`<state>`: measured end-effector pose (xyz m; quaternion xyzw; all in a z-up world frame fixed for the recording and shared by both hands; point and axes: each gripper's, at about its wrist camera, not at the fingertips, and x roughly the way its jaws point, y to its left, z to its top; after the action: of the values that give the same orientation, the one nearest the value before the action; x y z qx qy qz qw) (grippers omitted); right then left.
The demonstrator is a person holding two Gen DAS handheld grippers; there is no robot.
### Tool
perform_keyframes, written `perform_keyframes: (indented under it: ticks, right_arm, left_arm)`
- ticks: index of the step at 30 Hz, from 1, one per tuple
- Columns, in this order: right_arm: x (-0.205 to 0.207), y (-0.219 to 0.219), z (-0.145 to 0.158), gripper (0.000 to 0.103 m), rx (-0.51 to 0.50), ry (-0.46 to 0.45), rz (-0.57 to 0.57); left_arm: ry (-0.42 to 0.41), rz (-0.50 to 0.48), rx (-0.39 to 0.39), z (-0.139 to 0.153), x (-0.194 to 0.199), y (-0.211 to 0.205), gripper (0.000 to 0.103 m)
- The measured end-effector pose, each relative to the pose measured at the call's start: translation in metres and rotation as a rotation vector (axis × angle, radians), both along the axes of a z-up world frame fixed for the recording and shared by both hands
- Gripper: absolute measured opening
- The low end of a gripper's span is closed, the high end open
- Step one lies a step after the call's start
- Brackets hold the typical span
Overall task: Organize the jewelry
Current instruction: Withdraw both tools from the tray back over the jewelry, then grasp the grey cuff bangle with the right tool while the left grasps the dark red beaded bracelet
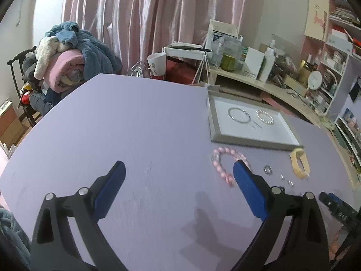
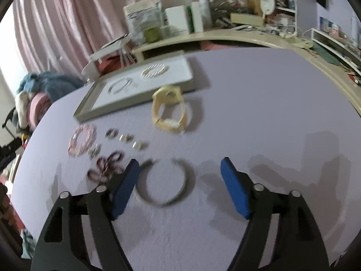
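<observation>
Item: open cuff bangle (image 2: 165, 184), flat on purple table (image 2: 259, 103), between right gripper (image 2: 180, 186) pads, untouched; jaws wide, empty. Left gripper (image 1: 178, 186) wide, empty, nr pink bead bracelet (image 1: 227, 166). Dest: tray (image 2: 85, 110). Risk: thin cuff skids or tips off pads w/ off-centre pinch.

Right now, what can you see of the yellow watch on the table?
The yellow watch is pale yellow, looks like plastic or rubber, with a small pale rectangular face. Its strap is closed into a loop, and it rests on the purple table, face part nearest the right camera. It sits just in front of the grey tray, close to its near edge; contact can't be told through the blur. Small rings lie apart to its left. Neither tool touches it.
</observation>
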<state>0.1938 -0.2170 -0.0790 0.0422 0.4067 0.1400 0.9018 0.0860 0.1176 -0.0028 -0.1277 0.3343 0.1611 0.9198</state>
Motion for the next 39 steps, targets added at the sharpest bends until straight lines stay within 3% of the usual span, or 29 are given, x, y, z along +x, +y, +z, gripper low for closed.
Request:
perform_keyframes:
  ticks: [12,16,26,29,31,39]
  right_arm:
    - [0.0,0.022,-0.024,0.085,-0.063,0.083,0.011]
    - [0.0,0.03,-0.027,0.085,-0.117,0.06,0.017]
    - [0.001,0.041,-0.029,0.08,-0.197,0.026,0.034]
    - [-0.002,0.043,-0.028,0.068,-0.211,0.006,0.051]
    - [-0.002,0.042,-0.028,0.068,-0.205,0.008,0.056]
    - [-0.016,0.012,-0.011,0.067,-0.134,-0.025,0.006]
  left_arm:
    - [0.021,-0.021,0.021,-0.003,-0.027,-0.013,0.097]
    - [0.031,-0.021,0.024,-0.005,-0.028,-0.014,0.097]
    - [0.056,-0.037,0.02,-0.012,-0.022,-0.017,0.097]
    - [0.058,-0.045,0.018,-0.013,-0.021,-0.02,0.097]
    - [0.058,-0.052,0.014,-0.014,-0.02,-0.022,0.097]
    - [0.068,-0.202,-0.001,-0.021,-0.001,-0.062,0.097]
